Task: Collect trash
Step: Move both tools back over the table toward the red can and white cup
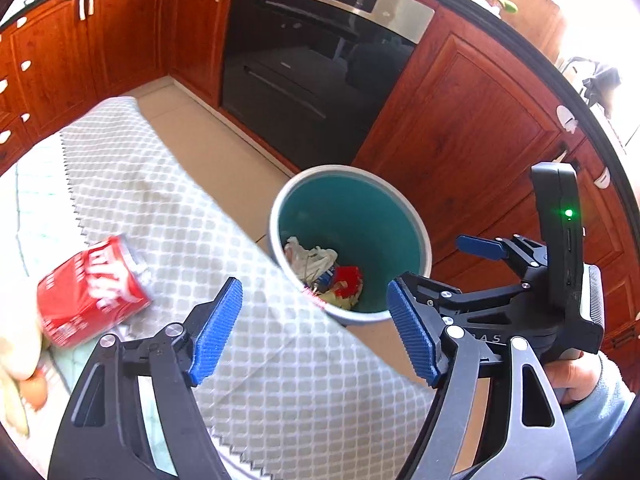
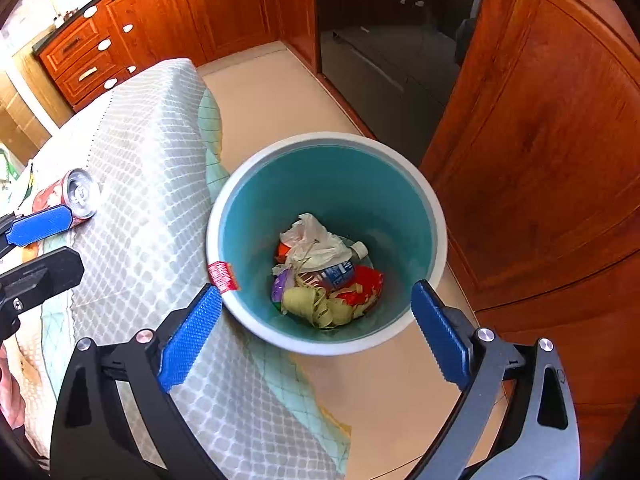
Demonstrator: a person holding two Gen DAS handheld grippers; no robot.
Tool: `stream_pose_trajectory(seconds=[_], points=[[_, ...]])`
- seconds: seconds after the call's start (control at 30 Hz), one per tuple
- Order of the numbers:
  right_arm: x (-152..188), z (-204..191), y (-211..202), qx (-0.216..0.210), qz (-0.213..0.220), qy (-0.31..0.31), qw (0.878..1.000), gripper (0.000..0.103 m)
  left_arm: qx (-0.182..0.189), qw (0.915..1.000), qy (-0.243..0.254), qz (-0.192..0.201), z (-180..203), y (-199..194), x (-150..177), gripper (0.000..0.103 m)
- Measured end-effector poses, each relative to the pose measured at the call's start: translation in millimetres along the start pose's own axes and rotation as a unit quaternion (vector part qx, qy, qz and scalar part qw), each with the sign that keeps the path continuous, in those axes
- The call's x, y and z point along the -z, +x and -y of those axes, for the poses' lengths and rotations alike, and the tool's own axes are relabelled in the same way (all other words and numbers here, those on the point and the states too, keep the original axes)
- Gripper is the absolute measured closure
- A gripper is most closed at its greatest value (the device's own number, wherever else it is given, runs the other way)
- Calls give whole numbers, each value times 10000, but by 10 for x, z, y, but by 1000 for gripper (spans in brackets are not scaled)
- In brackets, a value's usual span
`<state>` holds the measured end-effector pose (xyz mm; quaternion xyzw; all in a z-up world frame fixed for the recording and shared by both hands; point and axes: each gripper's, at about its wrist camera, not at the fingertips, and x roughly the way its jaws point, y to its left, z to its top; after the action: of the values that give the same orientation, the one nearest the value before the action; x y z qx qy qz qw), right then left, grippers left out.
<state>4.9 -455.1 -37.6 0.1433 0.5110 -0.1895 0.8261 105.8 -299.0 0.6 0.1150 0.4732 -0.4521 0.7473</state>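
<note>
Only the left wrist view shows an egg (image 1: pixel 34 390) beside the can (image 1: pixel 90 290).

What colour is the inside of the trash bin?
Teal inside the trash bin; the right wrist view shows it best.

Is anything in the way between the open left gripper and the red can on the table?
Nothing visible. The red can lies on its side on the checked cloth, up and to the left of the left gripper. Only bare cloth shows between them. The jaws are open and empty.
</note>
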Motion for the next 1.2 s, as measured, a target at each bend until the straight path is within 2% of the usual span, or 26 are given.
stream_pose_trajectory(seconds=[0.4, 0.7, 0.9, 1.0, 1.2], points=[[64, -742, -311, -297, 175, -612, 9975, 11, -441, 9984, -326, 151, -440, -591, 405, 22], [-10, -1457, -334, -607, 22, -1413, 9881, 11, -782, 9940, -738, 201, -969, -912, 727, 22], [-104, -2071, -273, -627, -10, -2458, 9673, 11, -953, 9888, -1119, 266, -1373, -1025, 865, 22], [-155, -2315, -227, -788, -12, -2851, 9552, 11, -1051, 9855, -1299, 279, -1572, -1058, 927, 22], [-253, -2670, -83, -662, 73, -3656, 9284, 11, -1263, 9799, -1518, 282, -1871, -1092, 1017, 22]])
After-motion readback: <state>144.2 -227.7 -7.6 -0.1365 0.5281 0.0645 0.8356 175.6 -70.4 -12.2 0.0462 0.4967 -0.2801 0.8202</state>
